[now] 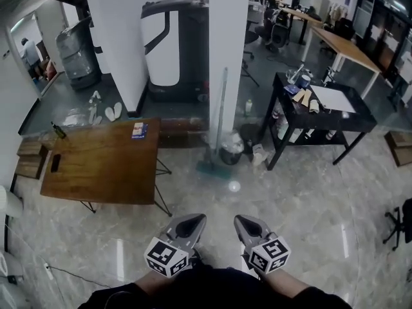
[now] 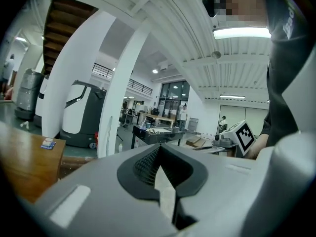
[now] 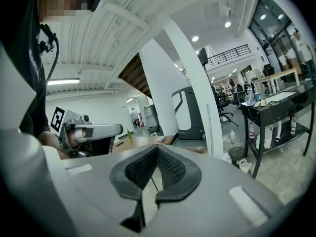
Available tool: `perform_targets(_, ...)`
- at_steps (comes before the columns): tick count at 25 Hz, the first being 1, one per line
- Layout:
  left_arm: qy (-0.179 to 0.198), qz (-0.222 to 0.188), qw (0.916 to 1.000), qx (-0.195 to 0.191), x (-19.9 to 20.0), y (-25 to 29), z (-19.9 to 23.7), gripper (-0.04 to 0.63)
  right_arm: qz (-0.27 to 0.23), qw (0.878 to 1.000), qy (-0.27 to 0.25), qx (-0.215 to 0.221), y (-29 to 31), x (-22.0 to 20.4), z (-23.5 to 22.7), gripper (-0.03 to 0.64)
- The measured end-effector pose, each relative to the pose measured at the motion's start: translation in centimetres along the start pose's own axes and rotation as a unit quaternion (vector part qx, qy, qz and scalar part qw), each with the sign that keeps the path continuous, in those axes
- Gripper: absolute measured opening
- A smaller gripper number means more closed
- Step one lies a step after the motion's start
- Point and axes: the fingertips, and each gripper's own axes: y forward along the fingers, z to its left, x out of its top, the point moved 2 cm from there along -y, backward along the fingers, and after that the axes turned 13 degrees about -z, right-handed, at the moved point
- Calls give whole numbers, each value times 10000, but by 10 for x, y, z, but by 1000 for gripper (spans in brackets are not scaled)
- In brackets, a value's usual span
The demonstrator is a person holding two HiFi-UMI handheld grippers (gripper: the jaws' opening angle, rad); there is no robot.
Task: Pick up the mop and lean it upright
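Note:
The mop stands upright against a white pillar (image 1: 228,56). Its pale handle (image 1: 223,108) runs up the pillar and its teal head (image 1: 211,168) rests on the floor. The handle also shows in the left gripper view (image 2: 109,135) and the right gripper view (image 3: 209,132). My left gripper (image 1: 195,219) and right gripper (image 1: 241,220) are side by side at the bottom of the head view, well short of the mop. Both are shut with nothing between the jaws. The left gripper's (image 2: 159,148) and the right gripper's (image 3: 157,149) tips meet in their own views.
A wooden table (image 1: 96,163) stands to the left and a black table (image 1: 322,118) with bottles and papers to the right. A small bin (image 1: 230,152) sits beside the mop head. A grey machine (image 1: 174,50) is behind the pillar. A cable (image 1: 58,272) lies on the floor at left.

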Motion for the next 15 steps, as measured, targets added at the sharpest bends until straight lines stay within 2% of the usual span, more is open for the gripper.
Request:
perform_targets(6,41,33,9994,329,-4,-19,-55,20,-128,9998,38,132,-57,2,1,2)
perform_targets(10,53,-46,9996,259,7,-33,-81,20,-138,9998,38,147,-82,7,19,2)
perform_targets(15,159,-261,9995,30,28,-50,-95,20,-253,9990,-338,134,-95,24,57,2)
